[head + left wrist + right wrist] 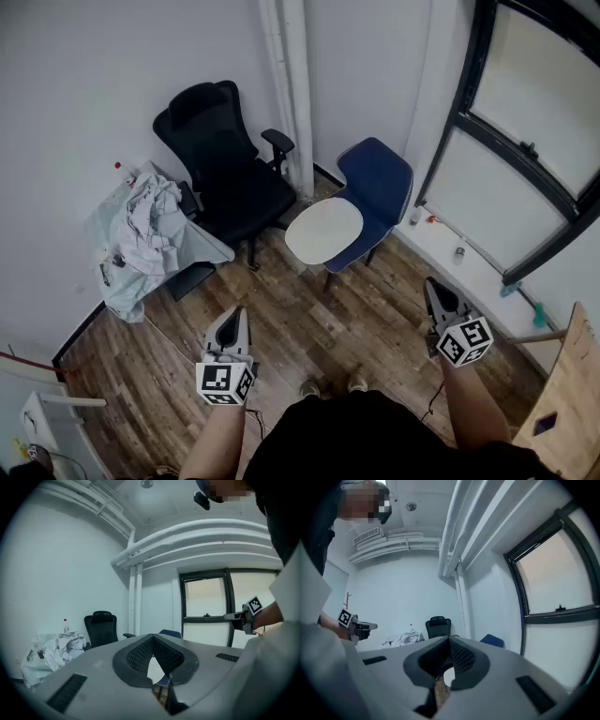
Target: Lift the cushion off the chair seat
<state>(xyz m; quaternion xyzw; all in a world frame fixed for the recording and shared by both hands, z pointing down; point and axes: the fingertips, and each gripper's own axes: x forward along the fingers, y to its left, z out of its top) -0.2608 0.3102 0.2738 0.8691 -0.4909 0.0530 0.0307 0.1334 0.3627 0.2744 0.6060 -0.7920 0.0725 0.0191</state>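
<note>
A pale round cushion (323, 231) lies on the seat of a blue chair (380, 183) near the room's corner. Both grippers hover above the wooden floor, well short of the chair and touching nothing. My left gripper (235, 317) is at lower left, shut and empty. My right gripper (433, 287) is at lower right, also shut and empty. In the left gripper view the jaws meet at a point (152, 637), with a sliver of the cushion (153, 670) below them. The right gripper view shows its jaws (450, 640) closed too, the cushion (449, 677) beneath.
A black office chair (225, 159) stands left of the blue chair. Crumpled cloth (150, 225) covers a low table at left. White pipes (291, 94) run up the corner. A dark-framed window (506, 141) fills the right wall; a wooden board (562, 403) sits at lower right.
</note>
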